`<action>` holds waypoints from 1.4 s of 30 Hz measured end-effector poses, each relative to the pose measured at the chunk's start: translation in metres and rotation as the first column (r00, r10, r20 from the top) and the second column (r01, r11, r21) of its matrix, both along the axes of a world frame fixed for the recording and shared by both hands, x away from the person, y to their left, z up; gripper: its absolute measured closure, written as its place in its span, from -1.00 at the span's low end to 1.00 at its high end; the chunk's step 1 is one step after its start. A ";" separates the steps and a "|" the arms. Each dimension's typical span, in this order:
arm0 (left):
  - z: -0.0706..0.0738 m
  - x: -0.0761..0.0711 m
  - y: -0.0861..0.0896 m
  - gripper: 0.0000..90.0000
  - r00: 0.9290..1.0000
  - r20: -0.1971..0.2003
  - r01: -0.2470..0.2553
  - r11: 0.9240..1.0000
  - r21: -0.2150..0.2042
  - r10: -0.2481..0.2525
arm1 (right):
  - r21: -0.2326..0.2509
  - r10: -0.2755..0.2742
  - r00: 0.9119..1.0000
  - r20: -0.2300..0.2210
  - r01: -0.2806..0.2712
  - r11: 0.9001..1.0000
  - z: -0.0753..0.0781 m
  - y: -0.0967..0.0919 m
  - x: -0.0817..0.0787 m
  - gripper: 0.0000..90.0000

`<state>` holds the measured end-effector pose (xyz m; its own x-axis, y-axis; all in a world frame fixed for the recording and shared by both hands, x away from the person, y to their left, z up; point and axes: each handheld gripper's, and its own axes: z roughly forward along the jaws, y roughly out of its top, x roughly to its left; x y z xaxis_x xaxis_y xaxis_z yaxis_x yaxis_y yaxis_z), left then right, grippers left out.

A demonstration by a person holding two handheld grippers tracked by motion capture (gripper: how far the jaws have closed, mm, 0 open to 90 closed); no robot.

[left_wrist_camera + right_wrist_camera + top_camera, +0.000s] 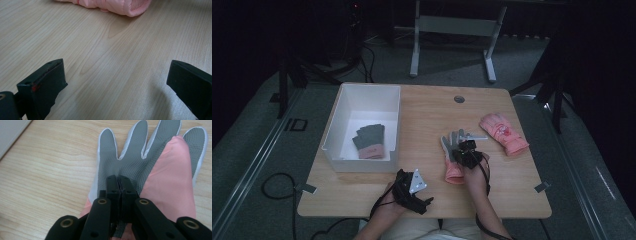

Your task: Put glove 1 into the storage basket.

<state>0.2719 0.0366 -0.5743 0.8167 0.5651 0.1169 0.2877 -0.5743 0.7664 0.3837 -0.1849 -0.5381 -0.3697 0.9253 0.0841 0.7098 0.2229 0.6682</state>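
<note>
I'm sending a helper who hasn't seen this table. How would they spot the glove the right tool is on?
On the light wooden table, look right of the white box. The grey-palmed pink glove lies palm up near the middle, under the right tool. The all-pink padded glove farther right shows no grey, and the grey glove sits inside the box.

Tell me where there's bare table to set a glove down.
Bare wood lies between the white bin and the grey-palmed glove, along the far edge around the grommet, and at the near right corner. It is crowded mid-right, where the right gripper pinches that glove beside the pink glove.
</note>
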 end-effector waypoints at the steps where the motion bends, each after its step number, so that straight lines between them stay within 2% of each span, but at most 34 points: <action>1: 0.000 0.000 0.000 -0.96 1.000 0.000 0.000 1.000 0.000 0.000 | 0.000 0.000 1.000 0.000 0.000 1.000 0.000 0.000 0.000 0.92; 4: 0.000 0.000 0.000 -0.96 1.000 -0.001 0.001 1.000 0.001 -0.001 | 0.033 -0.012 1.000 -0.002 0.012 0.999 0.005 -0.003 0.000 0.78; 8: -0.001 0.000 0.000 -0.96 1.000 0.000 0.003 1.000 0.009 -0.003 | 0.070 -0.009 1.000 0.030 0.007 0.998 0.016 -0.009 -0.005 0.62; 9: 0.000 0.000 0.000 -0.96 1.000 -0.001 0.002 1.000 0.003 -0.002 | 0.080 0.005 0.997 0.083 -0.012 0.997 0.033 -0.024 -0.005 0.55; 10: 0.000 0.000 0.000 -0.96 1.000 -0.001 0.003 1.000 0.004 -0.003 | 0.081 0.000 0.995 0.099 -0.008 0.997 0.039 -0.032 -0.004 0.54; 11: 0.000 0.000 0.000 -0.96 1.000 -0.001 0.003 1.000 0.004 -0.003 | 0.081 0.000 0.995 0.099 -0.008 0.997 0.039 -0.032 -0.004 0.54; 13: 0.000 -0.001 0.000 -0.96 1.000 -0.002 0.003 1.000 0.004 -0.002 | 0.068 0.006 0.992 0.130 -0.015 0.998 0.046 -0.047 -0.002 0.51; 20: 0.000 0.000 0.000 -0.96 1.000 0.000 0.001 1.000 0.002 -0.001 | 0.026 0.018 0.981 0.195 -0.024 0.999 0.061 -0.114 0.012 0.49; 23: 0.000 0.000 0.000 -0.96 1.000 0.004 0.001 1.000 0.008 -0.001 | -0.020 0.003 0.978 0.207 0.001 1.000 0.065 -0.142 0.020 0.48; 25: 0.000 0.000 -0.001 -0.96 1.000 0.006 0.004 1.000 0.018 -0.004 | -0.018 -0.039 0.978 0.204 0.044 0.999 0.067 -0.162 0.026 0.45; 26: 0.000 -0.001 -0.001 -0.96 1.000 0.006 0.004 1.000 0.017 -0.004 | -0.003 -0.059 0.980 0.191 0.061 0.998 0.069 -0.174 0.030 0.45; 28: 0.000 -0.001 -0.001 -0.96 1.000 0.009 0.003 1.000 0.013 -0.003 | -0.005 -0.071 0.980 0.184 0.074 0.997 0.069 -0.185 0.036 0.46; 29: 0.000 -0.001 -0.001 -0.96 1.000 0.007 0.003 1.000 0.013 -0.003 | -0.026 -0.070 0.982 0.177 0.076 0.997 0.069 -0.189 0.041 0.47; 31: 0.000 0.000 -0.001 -0.96 1.000 0.006 0.003 1.000 0.014 -0.003 | -0.034 -0.059 0.984 0.170 0.066 0.997 0.068 -0.192 0.045 0.47; 32: 0.000 0.000 -0.001 -0.96 1.000 0.005 0.002 1.000 0.010 -0.002 | -0.072 -0.033 0.988 0.154 0.044 0.996 0.064 -0.195 0.057 0.45; 33: 0.000 0.000 -0.001 -0.96 1.000 0.005 0.002 1.000 0.010 -0.002 | -0.072 -0.033 0.988 0.154 0.044 0.996 0.064 -0.195 0.057 0.45; 36: 0.000 0.000 -0.001 -0.96 1.000 0.002 0.003 1.000 0.014 -0.003 | -0.103 -0.010 0.991 0.135 0.024 0.994 0.059 -0.194 0.071 0.44; 42: 0.000 0.000 -0.001 -0.96 1.000 0.000 0.005 1.000 0.015 -0.005 | -0.170 0.044 0.991 0.124 -0.023 0.985 0.052 -0.190 0.091 0.38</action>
<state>0.2716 0.0358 -0.5744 0.8196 0.5591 0.1252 0.2845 -0.5869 0.7580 0.4750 -0.3749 -0.4861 -0.3985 0.9092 -0.1208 0.6117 0.3616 0.7036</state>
